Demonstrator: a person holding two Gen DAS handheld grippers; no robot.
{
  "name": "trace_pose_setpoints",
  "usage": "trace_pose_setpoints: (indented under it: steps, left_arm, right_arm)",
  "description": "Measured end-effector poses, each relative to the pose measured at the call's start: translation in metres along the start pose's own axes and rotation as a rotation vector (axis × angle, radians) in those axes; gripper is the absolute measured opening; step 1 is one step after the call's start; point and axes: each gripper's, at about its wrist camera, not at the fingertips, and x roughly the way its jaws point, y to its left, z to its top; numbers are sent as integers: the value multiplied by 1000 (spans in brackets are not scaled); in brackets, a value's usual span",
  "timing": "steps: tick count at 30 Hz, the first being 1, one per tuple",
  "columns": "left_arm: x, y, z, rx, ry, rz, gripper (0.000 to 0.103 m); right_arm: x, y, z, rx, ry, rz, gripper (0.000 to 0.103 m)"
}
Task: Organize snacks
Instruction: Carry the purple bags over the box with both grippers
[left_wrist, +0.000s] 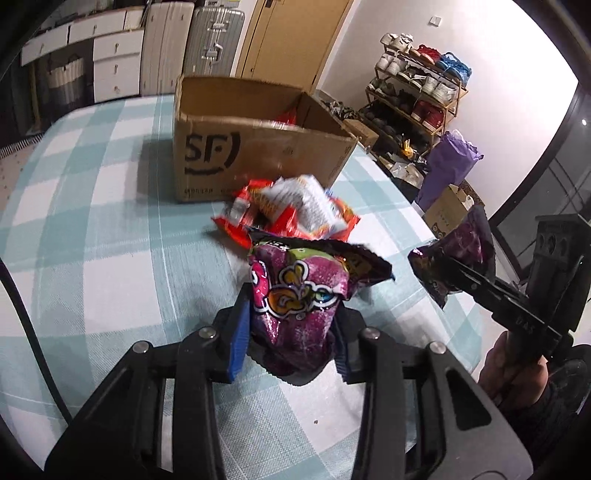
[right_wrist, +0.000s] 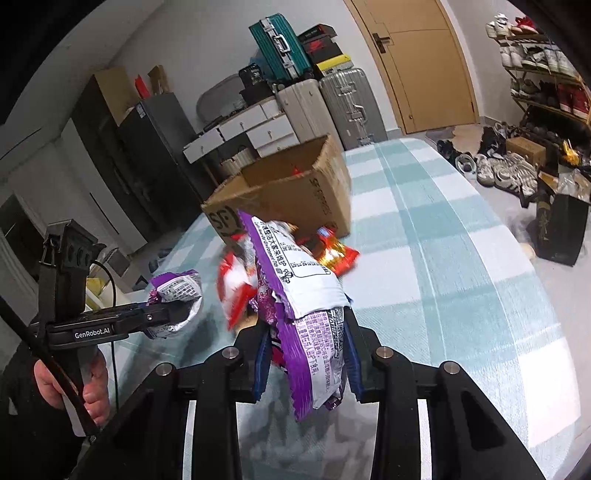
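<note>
In the left wrist view my left gripper (left_wrist: 291, 332) is shut on a purple snack bag (left_wrist: 299, 291) with cartoon print, held just above the checked tablecloth (left_wrist: 92, 221). My right gripper (left_wrist: 456, 267) comes in from the right, shut on a second purple bag (left_wrist: 461, 247). The right wrist view shows that second bag (right_wrist: 310, 295), its printed back facing the camera, pinched between my right gripper's (right_wrist: 306, 354) blue pads. There the left gripper (right_wrist: 173, 314) holds its bag (right_wrist: 177, 291) at the left. A pile of red and orange snack packets (left_wrist: 291, 210) (right_wrist: 332, 254) lies in front of an open cardboard box (left_wrist: 258, 140) (right_wrist: 291, 192).
The box stands near the table's far end, with red packets showing inside. Past the table's right edge are a shoe rack (left_wrist: 417, 88), a purple bag (left_wrist: 447, 166) and shoes on the floor (right_wrist: 498, 166). Suitcases (right_wrist: 351, 107), white drawers and a wooden door line the far wall.
</note>
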Motion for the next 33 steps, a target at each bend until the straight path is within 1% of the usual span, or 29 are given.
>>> trace_pose_setpoints:
  steps: [9, 17, 22, 25, 27, 30, 33]
  left_arm:
    - [-35, -25, 35, 71, -94, 46, 34]
    - [-70, -49, 83, 145, -162, 64, 35]
    - [-84, -54, 118, 148, -182, 60, 35]
    - [-87, -55, 140, 143, -188, 63, 35]
    - [-86, -54, 156, 122, -184, 57, 35]
    - [-86, -50, 181, 80, -176, 29, 35]
    - [-79, -48, 206, 76, -179, 44, 35]
  right_arm:
    - [-3, 29, 42, -71, -45, 51, 33]
    - [-9, 53, 93, -122, -99, 106, 33]
    - [-9, 64, 127, -152, -125, 111, 33]
    - [-5, 64, 142, -141, -135, 112, 33]
    - [0, 64, 151, -135, -138, 107, 33]
    - [9, 65, 169, -135, -139, 96, 33]
    - [19, 67, 187, -139, -141, 93, 33]
